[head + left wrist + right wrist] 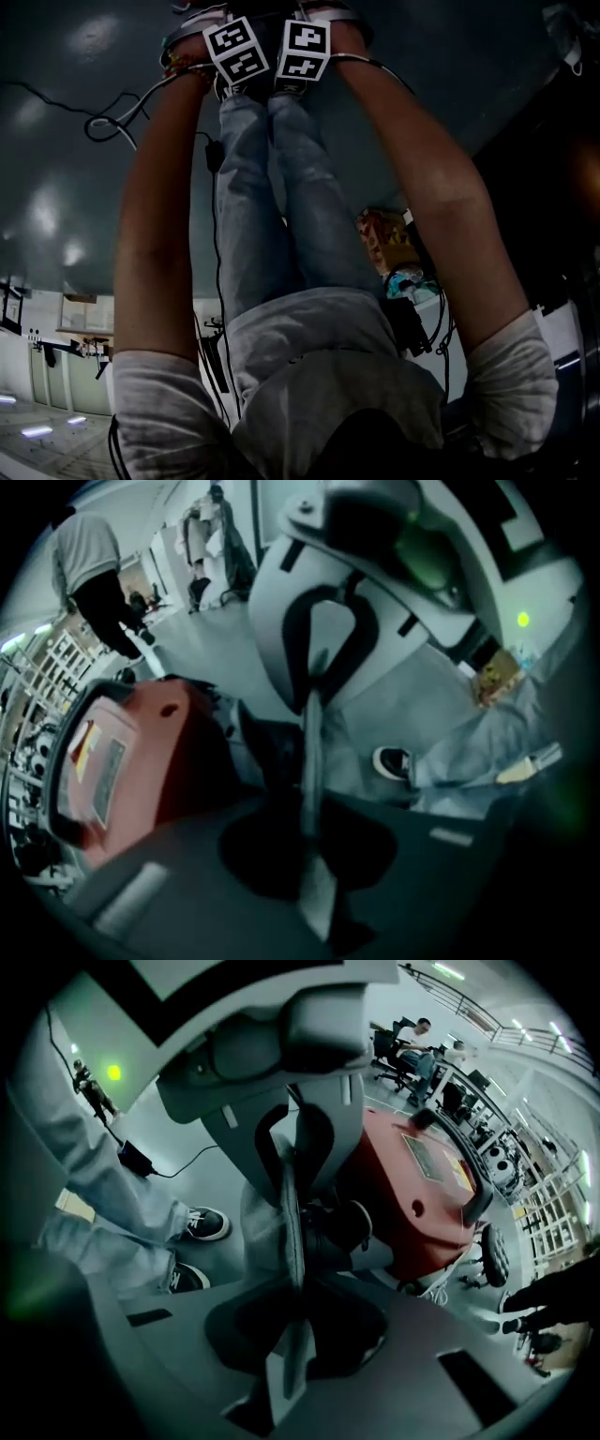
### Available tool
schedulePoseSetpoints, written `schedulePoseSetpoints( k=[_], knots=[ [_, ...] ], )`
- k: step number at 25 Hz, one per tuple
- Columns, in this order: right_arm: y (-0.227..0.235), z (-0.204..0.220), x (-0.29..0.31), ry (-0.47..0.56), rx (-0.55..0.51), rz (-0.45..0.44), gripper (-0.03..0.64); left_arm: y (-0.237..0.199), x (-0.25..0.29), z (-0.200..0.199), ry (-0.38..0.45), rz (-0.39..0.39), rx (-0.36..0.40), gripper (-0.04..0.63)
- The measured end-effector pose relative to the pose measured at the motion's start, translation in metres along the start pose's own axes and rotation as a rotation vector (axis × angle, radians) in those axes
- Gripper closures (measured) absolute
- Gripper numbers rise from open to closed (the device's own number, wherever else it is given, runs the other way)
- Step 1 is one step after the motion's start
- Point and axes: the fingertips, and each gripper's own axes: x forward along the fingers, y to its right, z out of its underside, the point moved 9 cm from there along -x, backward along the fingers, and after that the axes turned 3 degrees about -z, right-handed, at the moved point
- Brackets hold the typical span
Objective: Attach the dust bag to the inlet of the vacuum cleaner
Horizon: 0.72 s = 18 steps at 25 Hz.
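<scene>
The red vacuum cleaner [412, 1194] stands on the grey floor [202, 1133], just beyond both claws. From the right gripper view its long body runs from the centre away to the far right. Its black handle [483, 1194] is at that right end, with a dark wheel [494, 1253] below it. In the left gripper view the same red body [131, 761] sits to the left of the claw, its labelled face turned left. The left claw [311, 705] is clenched, its jaws pressed into one thin seam with nothing seen between them. The right claw [291, 1194] is clenched in the same way. No dust bag can be made out in any view. In the head view the two marker cubes [239, 52] [305, 47] sit side by side at the far end of the person's lowered arms, over blue jeans [281, 187]. Two dark shoes [206, 1222] show near the right claw, on its left.
</scene>
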Motion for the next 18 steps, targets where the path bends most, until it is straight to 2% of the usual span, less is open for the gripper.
schedulePoseSetpoints(
  k=[2,4,8,10,13,18],
  knots=[
    [0.005,-0.003,0.003,0.01,-0.035,0.0,0.578,0.0,0.002,0.005,-0.013,0.004,-0.02,0.571],
    [0.007,0.003,0.007,0.017,-0.032,0.003,0.578,-0.001,-0.001,-0.002,-0.019,0.008,-0.006,0.572],
    [-0.007,0.021,0.008,0.014,0.062,0.016,0.578,-0.006,-0.013,-0.022,-0.004,0.005,0.109,0.572],
    [-0.013,0.02,0.01,0.013,0.084,0.012,0.578,-0.006,-0.013,-0.022,-0.009,0.016,0.134,0.572],
    [-0.013,0.011,0.01,0.016,0.045,0.016,0.578,-0.004,-0.012,-0.011,-0.014,0.023,0.09,0.575],
    [0.001,-0.001,-0.001,0.024,-0.092,0.028,0.578,-0.002,-0.002,0.002,-0.018,0.02,-0.017,0.574]
  ],
)
